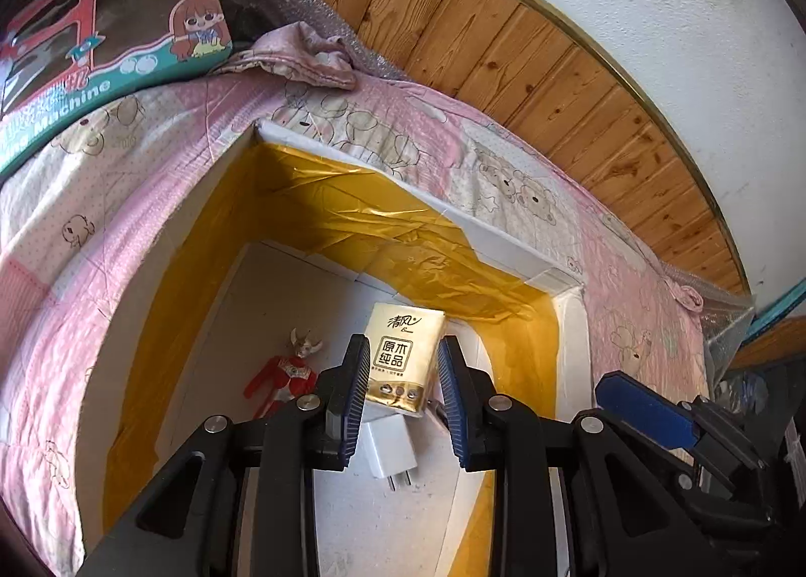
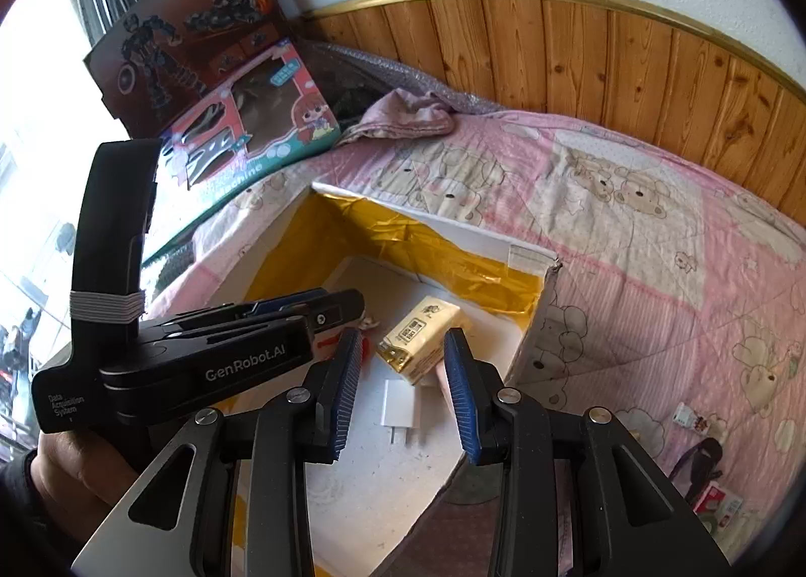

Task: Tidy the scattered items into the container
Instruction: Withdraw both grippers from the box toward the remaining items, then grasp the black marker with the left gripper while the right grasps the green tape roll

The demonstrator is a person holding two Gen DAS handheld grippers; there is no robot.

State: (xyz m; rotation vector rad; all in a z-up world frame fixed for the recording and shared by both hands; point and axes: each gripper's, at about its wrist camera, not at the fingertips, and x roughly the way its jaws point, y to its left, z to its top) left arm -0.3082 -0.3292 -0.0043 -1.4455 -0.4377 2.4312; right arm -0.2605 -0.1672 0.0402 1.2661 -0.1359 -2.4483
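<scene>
Both tongs hang released over the foam box: left tongs, right tongs. Tissue pack, charger and red figure inside.

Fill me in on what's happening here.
A person is tidying items from a pink quilt into a white foam box lined with gold foil. The box already holds a tissue pack, a white charger and a red toy figure. The left gripper and right gripper both hover open over the box, holding nothing. A few small items remain on the quilt.
</scene>
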